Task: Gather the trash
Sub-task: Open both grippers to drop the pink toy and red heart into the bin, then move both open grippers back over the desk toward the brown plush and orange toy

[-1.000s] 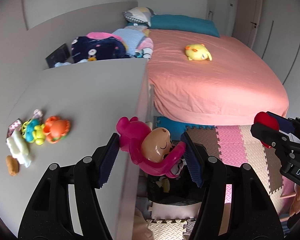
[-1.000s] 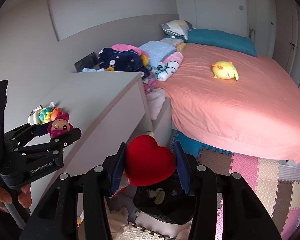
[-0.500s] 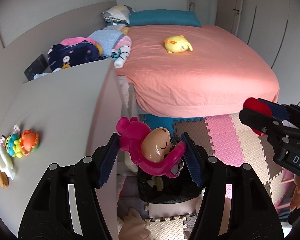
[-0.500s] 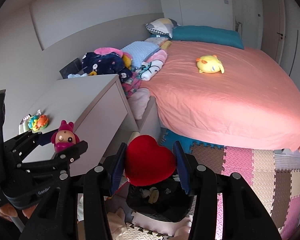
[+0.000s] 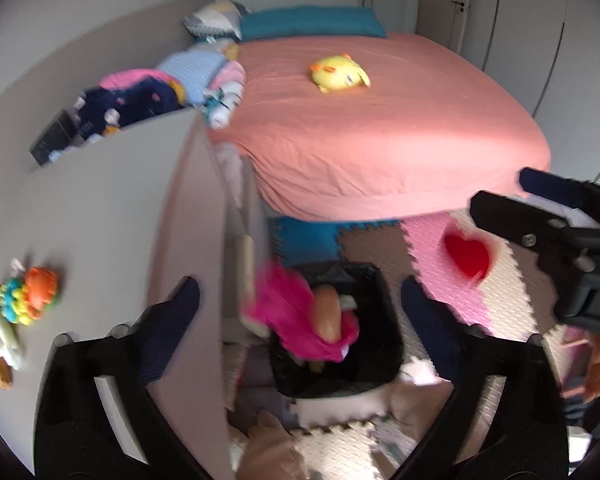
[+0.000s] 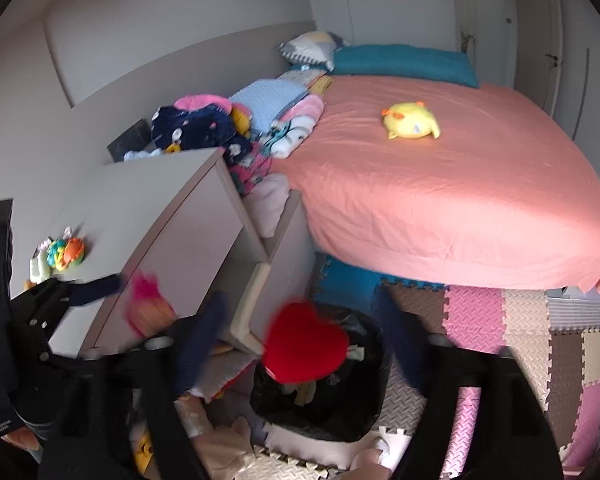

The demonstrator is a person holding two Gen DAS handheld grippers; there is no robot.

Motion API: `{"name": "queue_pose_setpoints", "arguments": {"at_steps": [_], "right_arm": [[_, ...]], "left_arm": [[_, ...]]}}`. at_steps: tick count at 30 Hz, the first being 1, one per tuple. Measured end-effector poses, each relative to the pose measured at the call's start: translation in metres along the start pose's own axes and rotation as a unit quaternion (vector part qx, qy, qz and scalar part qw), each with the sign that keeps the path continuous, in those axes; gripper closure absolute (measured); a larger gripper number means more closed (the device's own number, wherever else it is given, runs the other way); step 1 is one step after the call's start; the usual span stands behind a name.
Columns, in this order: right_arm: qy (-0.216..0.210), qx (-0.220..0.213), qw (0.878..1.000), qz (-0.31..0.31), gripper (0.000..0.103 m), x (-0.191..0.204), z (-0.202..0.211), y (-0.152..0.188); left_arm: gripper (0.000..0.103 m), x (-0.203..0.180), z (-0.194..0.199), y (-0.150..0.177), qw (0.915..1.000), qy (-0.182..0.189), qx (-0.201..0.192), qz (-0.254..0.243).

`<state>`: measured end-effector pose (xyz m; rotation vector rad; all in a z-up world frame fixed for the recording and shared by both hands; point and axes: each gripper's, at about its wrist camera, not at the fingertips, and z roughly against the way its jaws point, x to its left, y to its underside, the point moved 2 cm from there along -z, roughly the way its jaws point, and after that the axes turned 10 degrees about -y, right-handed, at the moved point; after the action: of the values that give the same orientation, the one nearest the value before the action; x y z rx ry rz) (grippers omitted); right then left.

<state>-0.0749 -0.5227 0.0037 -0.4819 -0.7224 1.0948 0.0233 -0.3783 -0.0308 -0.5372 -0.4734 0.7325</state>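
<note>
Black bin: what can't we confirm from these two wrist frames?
- Black bin contents: left wrist, covered by the motion-blurred pink doll.
- Bin floor: right wrist, hidden behind the red heart.
- Whether either toy touches the bin: blur.
- Small toys on the dresser: too blurred.

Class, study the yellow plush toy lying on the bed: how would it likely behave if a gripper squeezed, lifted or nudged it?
The yellow plush toy looks soft and rounded, so it would probably squash rather than resist. It barely dents the pink bedsheet, suggesting it is light for its size. Its flattish, sprawled shape makes it likelier to slide than roll.
</note>
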Motion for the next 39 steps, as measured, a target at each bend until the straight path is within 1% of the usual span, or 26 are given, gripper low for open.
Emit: {"name": "queue_pose_setpoints", "arguments": {"at_steps": [1, 3, 9, 19, 30, 39], "right_arm": [[0.000, -0.001, 1.000, 0.000, 0.019, 0.001, 0.001, -0.001], [0.003, -0.003, 1.000, 0.000, 0.018, 0.002, 0.001, -0.003], [0.000, -0.004, 1.000, 0.008, 0.018, 0.012, 0.001, -0.003], [-0.013, 0.006, 0.999, 0.029, 0.018, 0.044, -0.010, 0.000], [-0.036, 0.023, 0.997, 0.065, 0.018, 0.095, -0.031, 0.005], [-0.061, 0.041, 0.993, 0.091, 0.018, 0.139, -0.054, 0.008]], "left_arm": [[0.006, 0.002, 0.002, 0.000, 1.0000, -0.005, -0.004, -0.002], [0.006, 0.007, 0.002, 0.000, 0.9999, -0.012, 0.000, 0.001], [0.006, 0.023, 0.005, 0.004, 0.9997, -0.017, 0.000, 0.017], [0.006, 0.054, 0.010, 0.019, 0.9986, -0.032, 0.004, 0.041], [0.006, 0.103, 0.018, 0.041, 0.9951, -0.057, 0.008, 0.080], [0.006, 0.149, 0.024, 0.066, 0.9901, -0.085, 0.018, 0.111]]}}
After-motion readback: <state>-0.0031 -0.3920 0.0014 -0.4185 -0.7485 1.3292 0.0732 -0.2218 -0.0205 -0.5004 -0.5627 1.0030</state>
